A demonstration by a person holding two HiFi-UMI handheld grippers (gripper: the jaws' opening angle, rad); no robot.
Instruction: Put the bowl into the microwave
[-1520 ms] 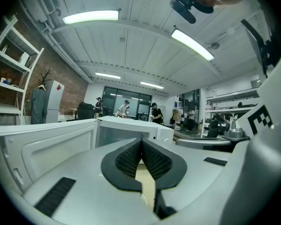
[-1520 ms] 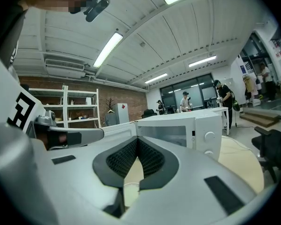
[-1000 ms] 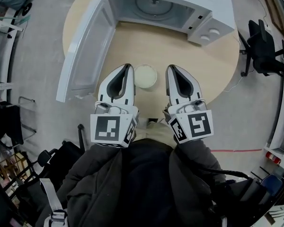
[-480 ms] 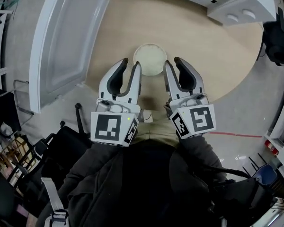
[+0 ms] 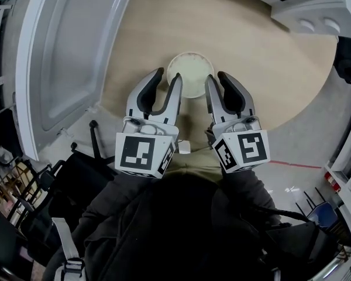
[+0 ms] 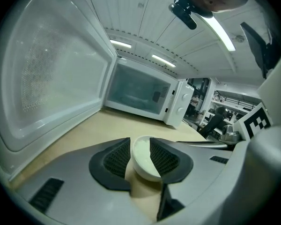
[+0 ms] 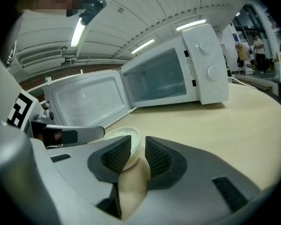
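A small white bowl (image 5: 190,75) sits on the round wooden table (image 5: 240,45) in front of the white microwave (image 5: 316,10), whose door (image 5: 64,57) is swung open to the left. My left gripper (image 5: 167,78) points at the bowl's left side and its jaws are opening. In the left gripper view the bowl (image 6: 143,155) shows in the gap, with no pad pressing on it. My right gripper (image 5: 216,79) stands open at the bowl's right side. The bowl's rim (image 7: 120,133) lies just past its left jaw.
The microwave's cavity (image 6: 140,95) faces me across bare tabletop, with its control knobs (image 7: 207,57) on the right. A black chair (image 5: 348,57) stands off the table's right edge. More dark chairs (image 5: 76,174) crowd the floor at lower left.
Both grippers have gone from shut to open and moved forward to flank the bowl. The head view has closed in on the table, so the microwave body is mostly out of frame.
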